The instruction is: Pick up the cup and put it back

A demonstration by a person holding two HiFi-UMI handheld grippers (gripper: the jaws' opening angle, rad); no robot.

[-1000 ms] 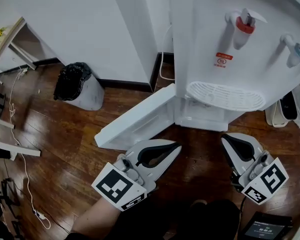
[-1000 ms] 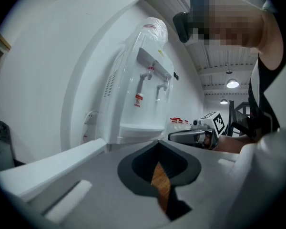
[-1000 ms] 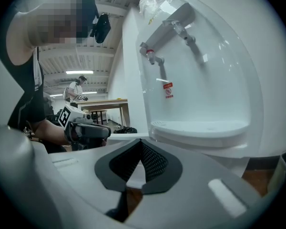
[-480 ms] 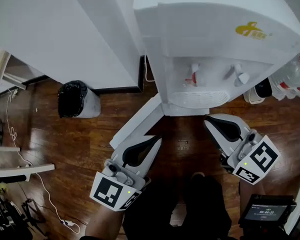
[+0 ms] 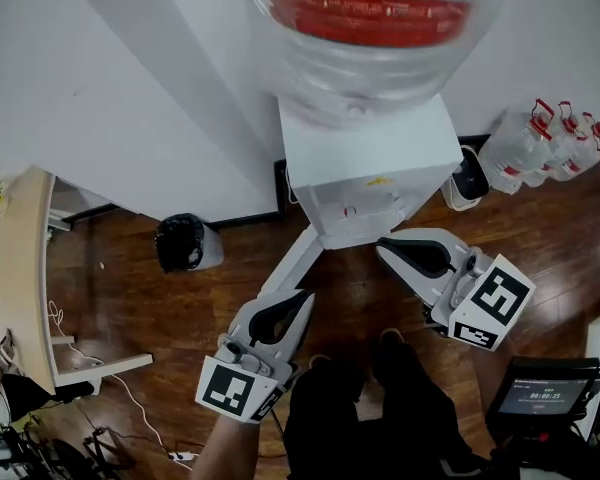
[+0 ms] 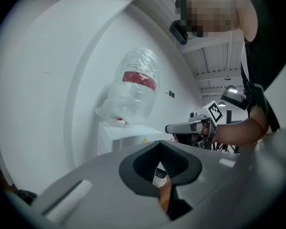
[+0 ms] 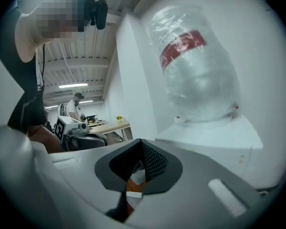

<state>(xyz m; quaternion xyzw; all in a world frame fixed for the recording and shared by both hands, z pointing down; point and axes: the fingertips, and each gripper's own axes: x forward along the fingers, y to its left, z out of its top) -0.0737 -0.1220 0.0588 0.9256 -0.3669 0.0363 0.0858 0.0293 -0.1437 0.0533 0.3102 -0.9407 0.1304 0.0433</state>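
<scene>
Office/lab workspace, not a home. Water dispenser with upturned bottle against a white wall, spare jugs lined up beside it. Bagged bin, desk and power strip on wood floor. Right gripper view: exposed ceiling, strip lights, person at far desks.

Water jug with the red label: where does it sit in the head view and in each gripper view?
Head view: water jug at the top centre, blurred, seen from above.
Left gripper view: left of centre, against the white wall.
Right gripper view: upper right, large in frame.
Shared landmark: the white dispenser that the jug stands on, directly under it in the other two views as well.
</scene>
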